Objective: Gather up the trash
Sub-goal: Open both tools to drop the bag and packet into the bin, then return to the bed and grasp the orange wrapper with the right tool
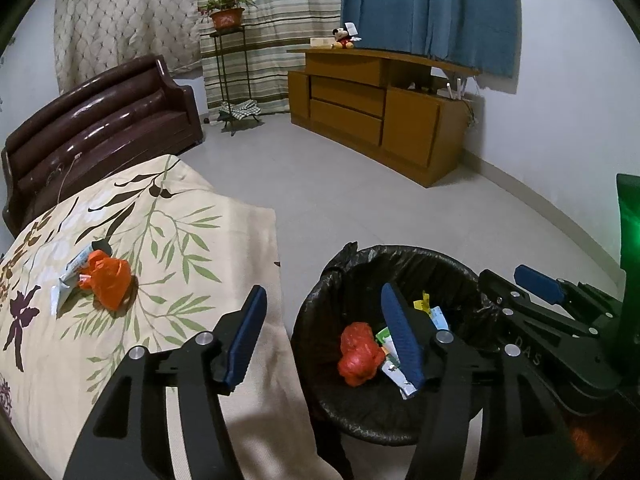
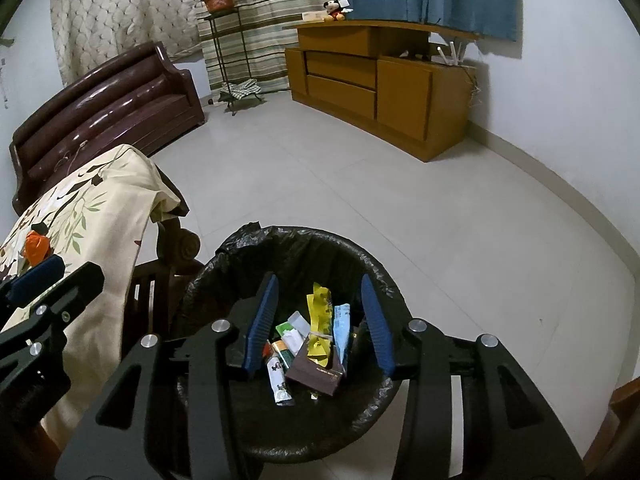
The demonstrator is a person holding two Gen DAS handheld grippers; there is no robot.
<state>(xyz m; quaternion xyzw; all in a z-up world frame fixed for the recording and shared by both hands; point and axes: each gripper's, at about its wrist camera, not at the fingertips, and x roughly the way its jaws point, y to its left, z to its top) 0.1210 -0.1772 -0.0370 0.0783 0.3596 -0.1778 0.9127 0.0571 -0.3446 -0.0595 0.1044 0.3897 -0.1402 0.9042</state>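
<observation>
Both tongs are seen with jaws apart and nothing between them. The right tongs are held over the bin, where wrappers, a brown box and a sachet lie on the black liner. The left tongs are set across the gap between the bin and the tabletop, one finger over the cloth and the other over the bin's mouth, where a red bag is seen among the packets. The step of dropping trash looks finished for both, so the next pickup is judged to be due. What is left is on the floral cloth, well apart from the bin: an orange bag touching a pale tube at the far left. For a good pickup, the left tongs would best be carried over the cloth, lowered with jaws wide around the crumpled bag's bulk, and closed without pinching the cloth beneath. The tube, lying flat, is likely to need a grip across its narrow width.
</observation>
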